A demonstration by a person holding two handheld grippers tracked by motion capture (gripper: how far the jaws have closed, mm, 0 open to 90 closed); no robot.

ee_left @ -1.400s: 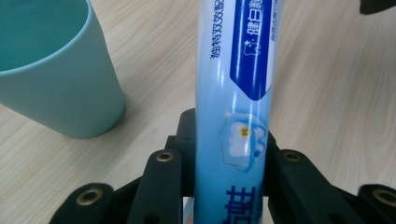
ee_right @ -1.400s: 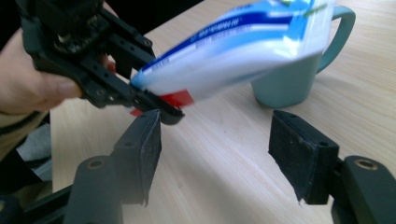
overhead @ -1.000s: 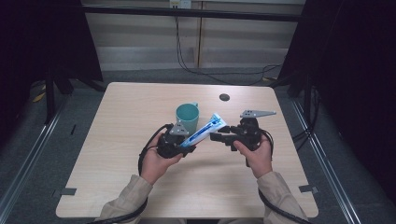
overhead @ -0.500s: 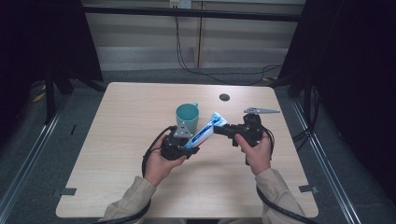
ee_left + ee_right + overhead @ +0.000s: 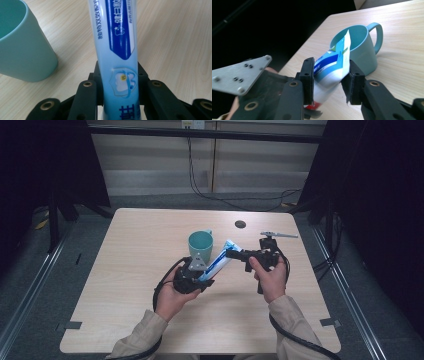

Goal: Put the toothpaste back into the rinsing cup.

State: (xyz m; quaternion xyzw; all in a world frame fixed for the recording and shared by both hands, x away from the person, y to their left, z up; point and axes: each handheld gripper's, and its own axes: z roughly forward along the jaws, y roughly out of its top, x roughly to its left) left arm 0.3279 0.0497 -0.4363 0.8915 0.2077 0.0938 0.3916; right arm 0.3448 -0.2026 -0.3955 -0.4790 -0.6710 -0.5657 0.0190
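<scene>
A blue and white toothpaste tube (image 5: 218, 261) is held slanted above the table between both grippers. My left gripper (image 5: 202, 279) is shut on its lower end, and the tube (image 5: 117, 37) rises between the jaws (image 5: 117, 75). My right gripper (image 5: 231, 253) has the flat crimped end (image 5: 332, 65) between its pads (image 5: 328, 75). Those jaws have just been closing on the tube, then eased slightly, and both pads still touch it. A teal mug (image 5: 201, 245) stands upright on the table just behind the tube (image 5: 20, 50) (image 5: 359, 50).
The light wooden table (image 5: 125, 295) has a small dark round spot (image 5: 240, 224) near its far edge. Dark curtains stand on both sides. The left gripper's grey plate (image 5: 239, 75) sits close to the right gripper's jaws.
The right gripper has shifted up and left onto the tube's flat end and its jaws have narrowed around it. The left hand has stayed put with the tube.
</scene>
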